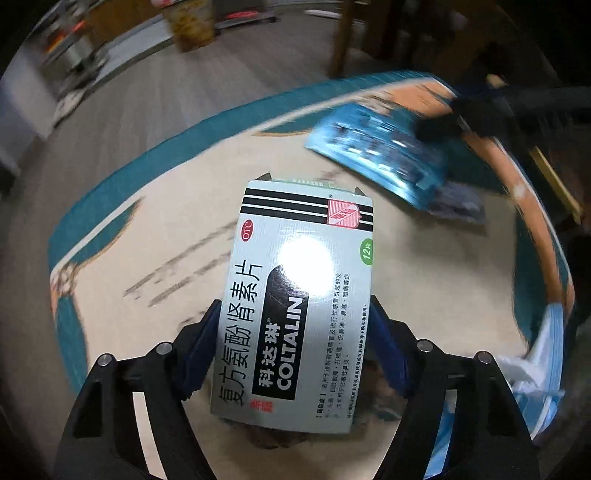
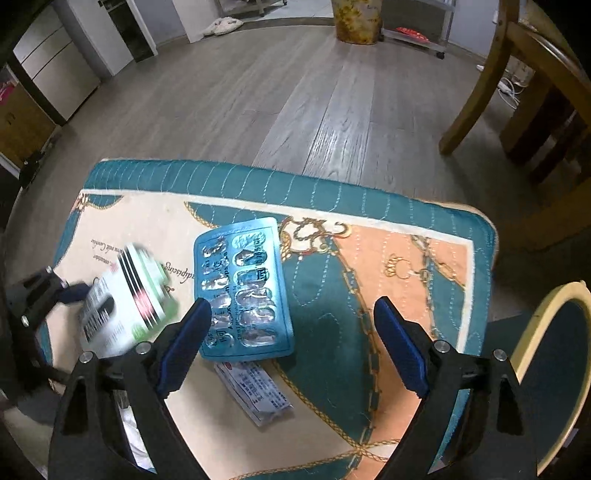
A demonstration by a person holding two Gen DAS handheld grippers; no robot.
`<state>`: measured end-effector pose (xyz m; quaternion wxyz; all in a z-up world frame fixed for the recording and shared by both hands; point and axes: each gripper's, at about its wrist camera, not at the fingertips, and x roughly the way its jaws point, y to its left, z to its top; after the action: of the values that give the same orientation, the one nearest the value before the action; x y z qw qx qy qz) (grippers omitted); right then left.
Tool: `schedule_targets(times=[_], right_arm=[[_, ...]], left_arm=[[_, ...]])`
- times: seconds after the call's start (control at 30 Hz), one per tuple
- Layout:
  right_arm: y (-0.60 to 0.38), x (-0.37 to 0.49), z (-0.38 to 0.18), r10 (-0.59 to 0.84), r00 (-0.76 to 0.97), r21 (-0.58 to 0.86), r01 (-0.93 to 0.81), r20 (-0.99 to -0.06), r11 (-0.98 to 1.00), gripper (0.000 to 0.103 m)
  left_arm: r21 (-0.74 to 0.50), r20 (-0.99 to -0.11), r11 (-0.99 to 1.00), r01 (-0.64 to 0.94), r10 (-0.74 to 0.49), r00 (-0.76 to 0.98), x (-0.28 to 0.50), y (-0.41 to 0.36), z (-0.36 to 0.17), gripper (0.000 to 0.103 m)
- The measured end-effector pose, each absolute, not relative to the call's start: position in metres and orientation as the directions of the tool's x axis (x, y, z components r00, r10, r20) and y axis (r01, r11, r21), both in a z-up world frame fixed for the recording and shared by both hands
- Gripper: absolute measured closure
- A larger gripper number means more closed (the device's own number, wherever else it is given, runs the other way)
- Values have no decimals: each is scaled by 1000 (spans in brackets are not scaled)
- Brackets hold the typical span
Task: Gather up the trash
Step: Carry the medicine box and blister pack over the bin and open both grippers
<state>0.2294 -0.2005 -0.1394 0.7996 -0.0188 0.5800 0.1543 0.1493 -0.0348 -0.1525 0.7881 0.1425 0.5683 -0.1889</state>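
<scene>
A silver medicine box [image 1: 295,295] printed COLTALIN sits between the blue pads of my left gripper [image 1: 295,310], which is shut on its two long sides. In the right wrist view the box [image 2: 125,302] is blurred, at the left over a teal and cream cushion [image 2: 369,206]. A blue blister pack [image 2: 243,288] lies flat on the cushion. My right gripper [image 2: 291,306] hangs open just above it, its left finger [image 2: 192,325] over the pack's left edge, the right one over bare cushion. A folded printed leaflet [image 2: 255,391] lies just below the pack.
A blue face mask [image 1: 546,362] and white tissue [image 1: 517,369] lie at the cushion's right edge. A cream-rimmed bin [image 2: 535,332] stands low at right. Wooden chair legs [image 2: 480,92] rise on the grey plank floor [image 2: 295,92]. A yellowish container [image 2: 356,18] stands far back.
</scene>
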Motion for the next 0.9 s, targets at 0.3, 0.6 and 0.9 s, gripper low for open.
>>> schedule_targets(times=[0.3,0.6,0.9], right_arm=[[-162,224,-156,196,280,71,-401,-940,913,19],[-145,219,-163,166,318,16,-425,-934,905,36],[-159,219,-138,239,340,107,-365,-909,925,36]], left_arm=[[-72,-947,987,147,-114,301,172,27,-144,27],[-18,-953,984,176,-70,294,172,16,-145,27],[-24,-939,981,192,-88,333,172,18,-145,28]])
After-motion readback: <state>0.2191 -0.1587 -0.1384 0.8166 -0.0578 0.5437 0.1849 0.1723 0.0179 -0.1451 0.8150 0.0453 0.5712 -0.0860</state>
